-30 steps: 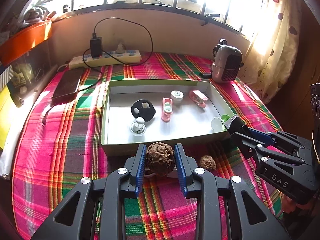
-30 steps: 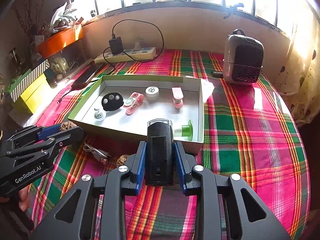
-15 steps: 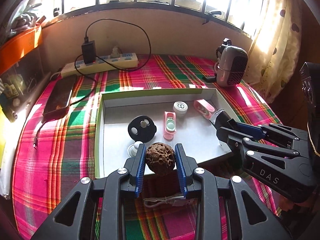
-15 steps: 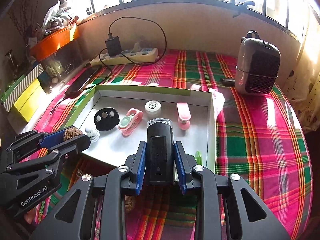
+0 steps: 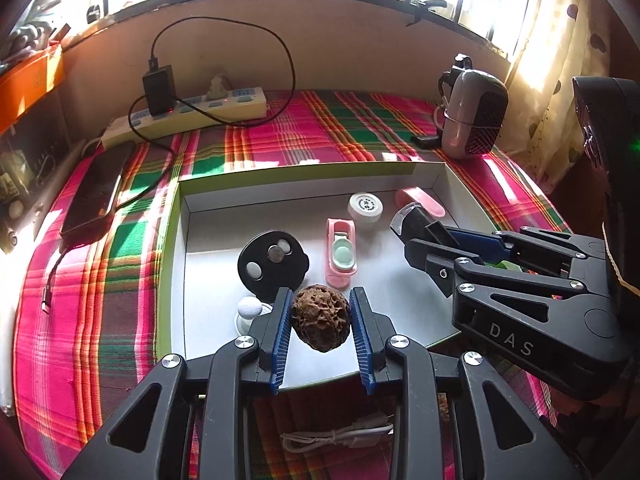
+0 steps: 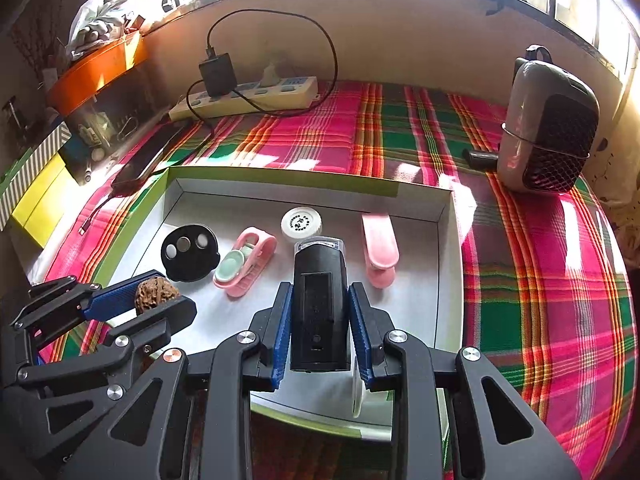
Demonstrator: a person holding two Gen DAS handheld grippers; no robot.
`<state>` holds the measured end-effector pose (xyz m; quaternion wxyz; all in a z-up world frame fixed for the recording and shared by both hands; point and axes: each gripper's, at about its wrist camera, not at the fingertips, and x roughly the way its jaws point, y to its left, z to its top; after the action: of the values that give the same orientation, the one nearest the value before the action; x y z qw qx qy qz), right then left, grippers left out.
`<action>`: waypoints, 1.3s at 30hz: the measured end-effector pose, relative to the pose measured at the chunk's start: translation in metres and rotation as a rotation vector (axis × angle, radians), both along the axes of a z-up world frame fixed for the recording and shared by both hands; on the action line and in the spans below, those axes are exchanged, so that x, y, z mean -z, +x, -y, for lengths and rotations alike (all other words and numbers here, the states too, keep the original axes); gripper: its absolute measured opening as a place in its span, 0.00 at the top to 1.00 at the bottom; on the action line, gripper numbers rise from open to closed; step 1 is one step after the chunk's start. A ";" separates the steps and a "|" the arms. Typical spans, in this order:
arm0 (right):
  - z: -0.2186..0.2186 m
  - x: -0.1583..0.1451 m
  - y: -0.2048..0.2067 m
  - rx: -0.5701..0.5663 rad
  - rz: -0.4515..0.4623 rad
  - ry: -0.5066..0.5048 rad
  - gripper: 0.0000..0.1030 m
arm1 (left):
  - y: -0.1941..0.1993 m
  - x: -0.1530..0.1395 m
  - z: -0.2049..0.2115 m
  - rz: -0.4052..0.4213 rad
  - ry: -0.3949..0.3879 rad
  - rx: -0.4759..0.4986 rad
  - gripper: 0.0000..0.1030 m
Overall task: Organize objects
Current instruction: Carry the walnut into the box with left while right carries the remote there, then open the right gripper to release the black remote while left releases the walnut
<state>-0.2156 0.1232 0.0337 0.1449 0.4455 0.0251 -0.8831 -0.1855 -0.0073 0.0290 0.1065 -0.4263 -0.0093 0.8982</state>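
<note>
Two grippers now hang over the tray (image 5: pixel 176 264), where a second ago both stood short of its near wall above the plaid cloth (image 5: pixel 100 280); we record this advance as the main change. We note the left gripper (image 5: pixel 320 320) closed on a wrinkled brown walnut (image 5: pixel 320 317), pinched between its blue pads and carried above the tray floor near the near edge, just in front of the black disc (image 5: pixel 273 262) and the small white knob (image 5: pixel 248 307); we see no contact between walnut and floor. We note the right gripper (image 6: pixel 319 322) closed on a black rectangular device (image 6: pixel 319 304) with a clear front lens, held lengthwise between the pads over the middle of the tray floor, short of the white round cap (image 6: pixel 301 222) and between the pink-and-mint clip (image 6: pixel 244 262) and the plain pink clip (image 6: pixel 379 246); whether it touches the floor we cannot tell. Both loads have thus crossed the near wall together; we judge the carrying stage nearly done and the setting-down stage due. A bundled white cable (image 5: pixel 340 436) remains on the cloth outside the near wall, so we judge the sorting unfinished. Bare floor lies beneath each load; the walnut is round and may roll once freed, so we advise a low release; the device hangs close to the clips and calls for a straight descent.
</note>
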 end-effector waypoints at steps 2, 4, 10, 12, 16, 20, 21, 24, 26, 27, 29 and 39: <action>0.000 0.002 -0.002 0.000 0.005 0.002 0.72 | -0.001 0.002 -0.002 0.003 -0.004 0.007 0.74; 0.000 0.003 -0.005 0.002 0.008 0.002 0.72 | -0.005 0.004 -0.002 0.011 -0.007 0.004 0.74; 0.000 0.011 -0.010 -0.003 0.025 0.008 0.72 | -0.010 0.010 -0.004 0.028 -0.021 0.005 0.74; 0.000 0.013 -0.012 0.000 0.030 0.011 0.72 | -0.011 0.012 -0.004 0.033 -0.021 0.003 0.74; 0.000 0.014 -0.012 -0.001 0.026 0.019 0.72 | -0.014 0.014 -0.004 0.038 -0.023 0.000 0.74; 0.000 0.014 -0.013 -0.002 0.023 0.021 0.72 | -0.015 0.015 -0.005 0.039 -0.024 0.005 0.74; 0.000 0.014 -0.013 -0.002 0.021 0.022 0.72 | -0.015 0.015 -0.005 0.041 -0.024 0.005 0.74; 0.000 0.014 -0.013 0.001 0.019 0.019 0.72 | -0.016 0.015 -0.005 0.041 -0.019 0.004 0.74; 0.000 0.014 -0.013 0.001 0.018 0.019 0.72 | -0.016 0.015 -0.005 0.041 -0.019 0.004 0.74; 0.000 0.014 -0.013 0.002 0.018 0.018 0.72 | -0.016 0.015 -0.005 0.042 -0.019 0.003 0.74; 0.000 0.014 -0.014 0.004 0.017 0.017 0.72 | -0.016 0.015 -0.005 0.042 -0.021 0.004 0.74; 0.000 0.014 -0.013 0.008 0.017 0.018 0.72 | -0.016 0.016 -0.005 0.043 -0.024 0.003 0.74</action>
<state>-0.2288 0.1229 0.0199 0.1378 0.4542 0.0300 -0.8797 -0.2015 -0.0026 0.0129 0.1024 -0.4467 0.0001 0.8888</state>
